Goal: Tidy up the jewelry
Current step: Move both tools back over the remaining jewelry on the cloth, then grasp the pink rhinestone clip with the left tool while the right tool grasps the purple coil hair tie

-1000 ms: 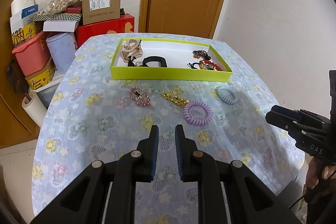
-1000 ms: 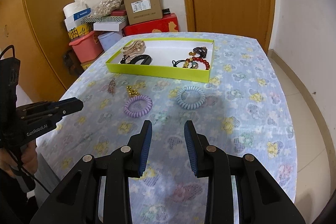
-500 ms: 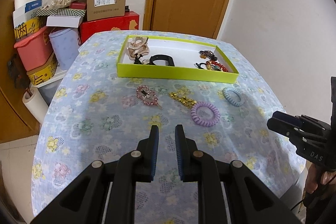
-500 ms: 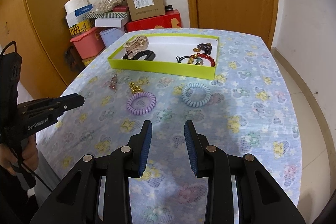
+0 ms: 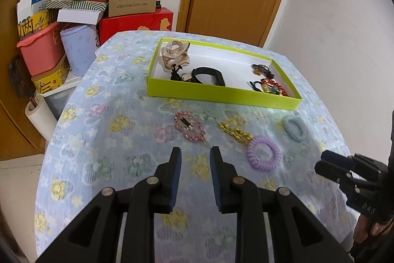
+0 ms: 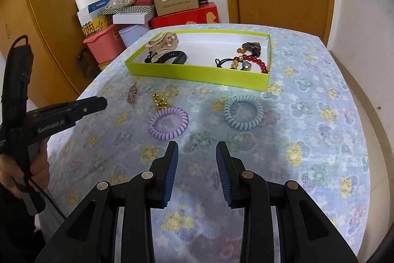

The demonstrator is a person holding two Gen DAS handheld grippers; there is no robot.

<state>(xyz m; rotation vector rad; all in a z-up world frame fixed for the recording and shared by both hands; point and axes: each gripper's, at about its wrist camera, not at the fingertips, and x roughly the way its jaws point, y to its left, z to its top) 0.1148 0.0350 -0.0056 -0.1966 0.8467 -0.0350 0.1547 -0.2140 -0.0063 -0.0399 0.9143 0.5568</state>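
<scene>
**Jewelry split between tray and tabletop, both tongs empty**

Jewelry sits in two groups around the lime-green tray [image 6: 197,73]. Inside the tray, a beige hair claw [image 6: 162,42] fills the far left corner, a black band [image 6: 173,58] lies just in front of it, and red beads [image 6: 256,61] with a dark tangle of pieces crowd the right end. Out on the floral tabletop [image 6: 320,115], on the near side of the tray, four pieces wait in a loose row: a pink rhinestone clip [image 5: 189,125] furthest left, a gold chain piece [image 5: 235,132] beside it, then a purple coil hair tie [image 6: 169,120], and a blue coil hair tie [image 6: 243,112] nearest the tray's right end. None of them touch each other.

Left tongs [image 5: 195,159] hover above the tabletop on the near side of the tray, just short of the pink clip, fingers apart with nothing between them. Right tongs [image 6: 197,152] hang over the cloth close behind the two coil ties, spread wider and also empty
</scene>
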